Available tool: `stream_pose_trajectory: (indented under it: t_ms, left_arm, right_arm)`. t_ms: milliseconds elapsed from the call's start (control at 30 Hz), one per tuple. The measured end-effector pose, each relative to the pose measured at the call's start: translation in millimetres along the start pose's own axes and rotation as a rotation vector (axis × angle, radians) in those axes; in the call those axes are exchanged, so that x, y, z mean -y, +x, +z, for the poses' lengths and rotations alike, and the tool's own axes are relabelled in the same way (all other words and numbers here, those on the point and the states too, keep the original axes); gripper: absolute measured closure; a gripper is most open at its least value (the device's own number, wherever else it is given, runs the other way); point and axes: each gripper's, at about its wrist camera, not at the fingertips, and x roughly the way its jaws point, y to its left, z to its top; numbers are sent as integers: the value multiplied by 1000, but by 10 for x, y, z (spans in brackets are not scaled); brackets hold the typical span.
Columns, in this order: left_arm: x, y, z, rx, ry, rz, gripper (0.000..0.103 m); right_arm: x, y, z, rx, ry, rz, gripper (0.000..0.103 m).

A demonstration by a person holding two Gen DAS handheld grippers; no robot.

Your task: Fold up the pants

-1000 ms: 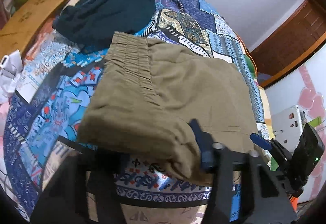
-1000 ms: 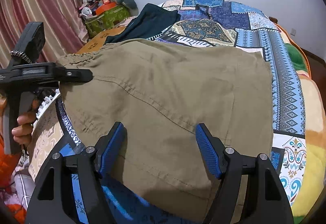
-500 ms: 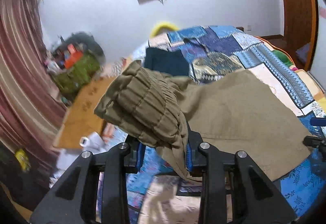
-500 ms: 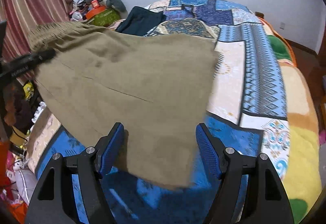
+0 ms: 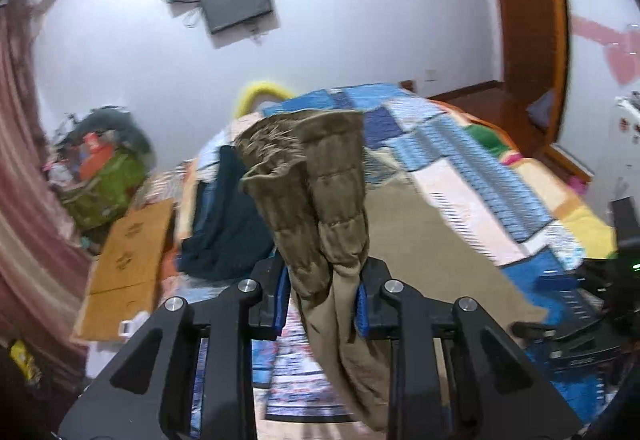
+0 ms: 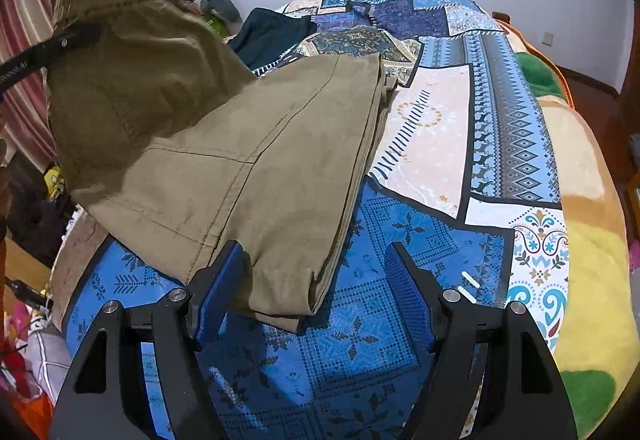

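The olive pants point(image 6: 248, 144) lie partly on the patchwork bedspread point(image 6: 500, 128) and partly in the air: the leg section rests flat on the blue part of the cover, already doubled into a narrow stack with the layered hems at the near edge, while the gathered waistband end is raised off the bed at the left. The left gripper point(image 5: 322, 304) has the bunched waistband between its blue pads; its jaws are closing on the cloth, and the fabric hangs down through and below them in a thick roll. The right gripper point(image 6: 316, 292) stands spread wide just over the hem end, with one pad beside the cloth edge and the other over bare bedspread; it holds nothing. Judged from this layout, the lengthwise fold is complete and the crosswise fold is in progress: the waistband must be carried across and laid onto the leg end, then released and smoothed. A dark garment point(image 6: 268, 32) lies farther back on the bed, apart from the work, and a cardboard box point(image 5: 128, 240) sits beside the bed.
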Motion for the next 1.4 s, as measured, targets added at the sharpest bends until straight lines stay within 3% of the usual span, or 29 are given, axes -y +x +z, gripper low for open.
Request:
stream_pose_trajectory:
  t_ms: [200,467,567,633,733,867,1033,1267,1400]
  left_arm:
    - [191,108,20,-75,-33,-196,78]
    - [391,242,-110,-179,-37,-331,75]
    - [386,216,-145,-201,-36,-362,56]
    - [329,171,-164,-201,-56,-379,32]
    - [203,106,-130,-169,-82,-355,24]
    - [-39,127,-25,-132,-115,-267,16]
    - [-328,450,157,-133,-98,-179,7]
    - [-585,1396,303,-280,-117,-140,6]
    - [-555,1888,304,-348,-40,-88,6]
  right_arm:
    - [13,0,-10,6,10,8,34]
    - [19,-7,-24,8,12,14,34]
    - [22,-3,-25,8,13,13,34]
    - [23,-2,-23,8,14,14,34]
    - [15,-5,-21,7,16,13,34]
    - [2,-10,-20,6,16,11,34]
    - [17,-15,-21,1,23,16,34]
    - [53,-40,-38,-7,49,21,34]
    - [93,-79,-41,-7,58,6,34]
